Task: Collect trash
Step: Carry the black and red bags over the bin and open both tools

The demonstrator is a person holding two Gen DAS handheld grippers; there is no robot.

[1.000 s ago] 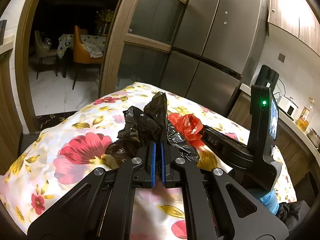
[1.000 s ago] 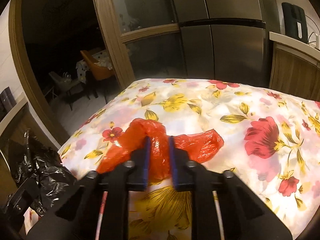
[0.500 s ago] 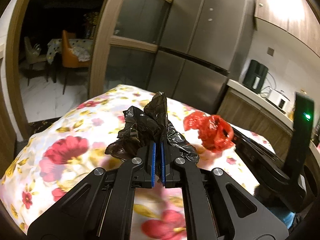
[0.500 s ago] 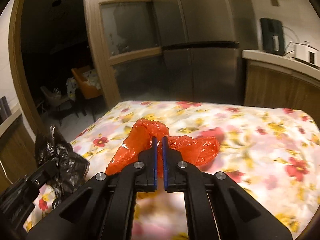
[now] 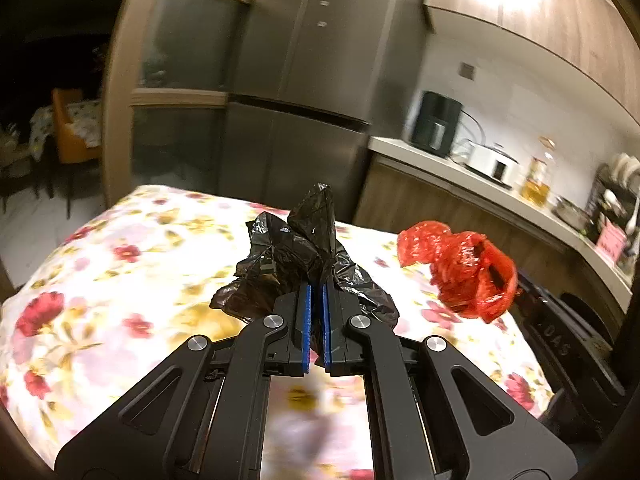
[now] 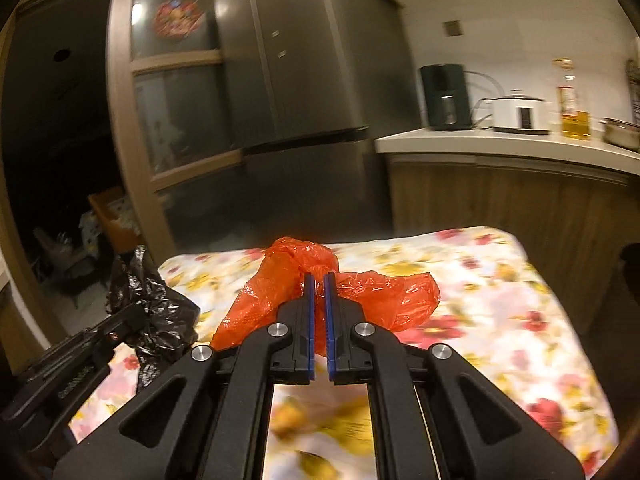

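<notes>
— Both bags have risen off the floral tablecloth (image 5: 100,280) since a second ago.
— Left gripper (image 5: 315,300) pinches the crumpled black plastic bag (image 5: 288,264); right gripper (image 6: 319,292) clamps the crinkled red plastic bag (image 6: 380,296), both held aloft.
— Thin film might slip during swinging.

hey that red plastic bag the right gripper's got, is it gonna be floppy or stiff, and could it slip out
Probably floppy: the red bag is thin, crinkled film, bunched and drooping on both sides of the right gripper. Likely very light too, since in the left view it hangs crumpled in the air above the table. It could slip, as the film looks glossy and only a pinch is clamped.
</notes>
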